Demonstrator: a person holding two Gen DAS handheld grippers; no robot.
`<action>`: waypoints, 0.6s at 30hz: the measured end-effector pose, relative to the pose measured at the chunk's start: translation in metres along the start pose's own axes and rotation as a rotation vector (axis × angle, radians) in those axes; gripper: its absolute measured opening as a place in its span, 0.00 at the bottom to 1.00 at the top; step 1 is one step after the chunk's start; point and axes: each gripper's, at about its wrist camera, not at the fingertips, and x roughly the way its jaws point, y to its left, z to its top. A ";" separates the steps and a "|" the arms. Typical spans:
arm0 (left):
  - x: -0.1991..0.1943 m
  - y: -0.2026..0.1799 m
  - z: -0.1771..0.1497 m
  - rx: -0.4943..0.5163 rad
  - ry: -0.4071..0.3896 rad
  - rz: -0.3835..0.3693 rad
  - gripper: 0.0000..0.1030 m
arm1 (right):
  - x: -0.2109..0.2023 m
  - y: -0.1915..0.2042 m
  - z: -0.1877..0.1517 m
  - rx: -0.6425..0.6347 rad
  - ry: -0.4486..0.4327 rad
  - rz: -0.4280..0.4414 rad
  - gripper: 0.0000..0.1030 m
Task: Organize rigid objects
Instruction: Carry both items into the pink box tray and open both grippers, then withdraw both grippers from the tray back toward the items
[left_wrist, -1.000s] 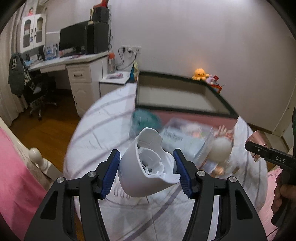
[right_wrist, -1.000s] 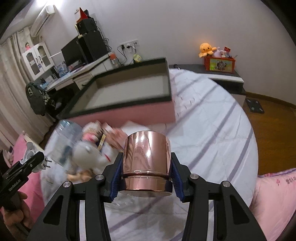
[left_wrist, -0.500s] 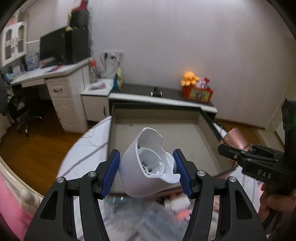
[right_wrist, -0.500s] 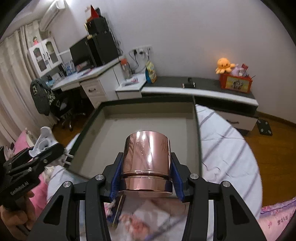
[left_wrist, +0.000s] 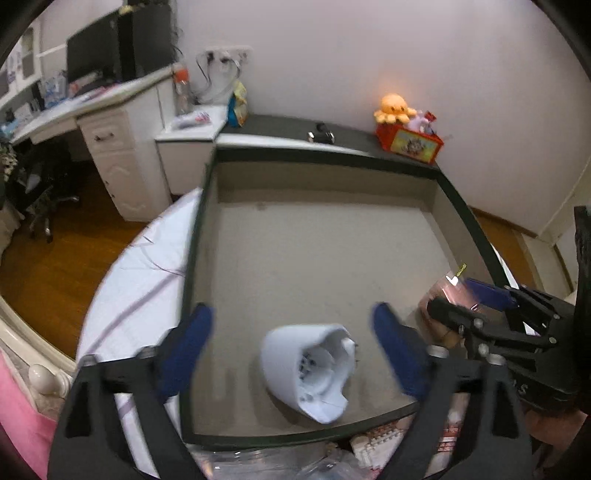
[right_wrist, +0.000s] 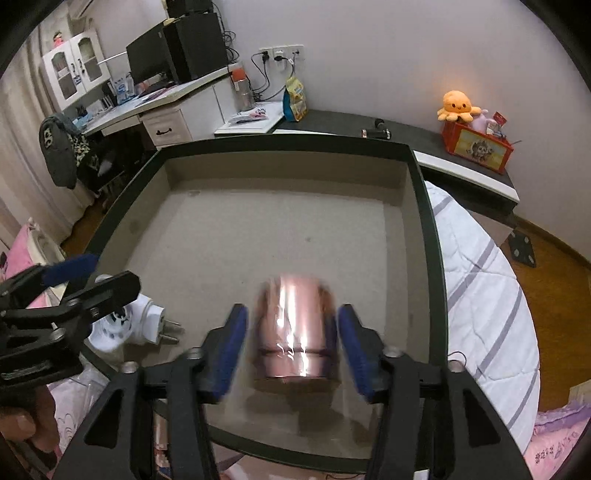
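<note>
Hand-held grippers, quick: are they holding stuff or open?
Left hand-held gripper: jaws have just opened; white plug adapter lies loose in the box.
Right hand-held gripper: jaws have just opened; copper cup stands free.

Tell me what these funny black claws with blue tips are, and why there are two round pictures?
They are grabbing tools, and a person holds one in each hand. Each tool carries a small camera looking out along its jaws, so you get one round picture per hand.

The left gripper has just been opening its jaws, and the white plug adapter now lies loose between them in the big tray. The right gripper has just been opening too, and the shiny copper cup sits free between its blue pads, blurred, also in the tray. The tray rests on a bed with a striped white quilt. Nothing is squeezed right now.
</note>
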 end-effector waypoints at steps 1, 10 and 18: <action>-0.005 0.001 -0.001 -0.001 -0.018 -0.011 0.95 | -0.003 0.001 -0.001 0.001 -0.012 0.004 0.88; -0.088 0.019 -0.024 -0.047 -0.253 0.017 1.00 | -0.060 -0.003 -0.010 0.077 -0.155 -0.030 0.88; -0.161 0.018 -0.057 -0.046 -0.426 0.028 1.00 | -0.134 0.014 -0.039 0.113 -0.301 -0.052 0.88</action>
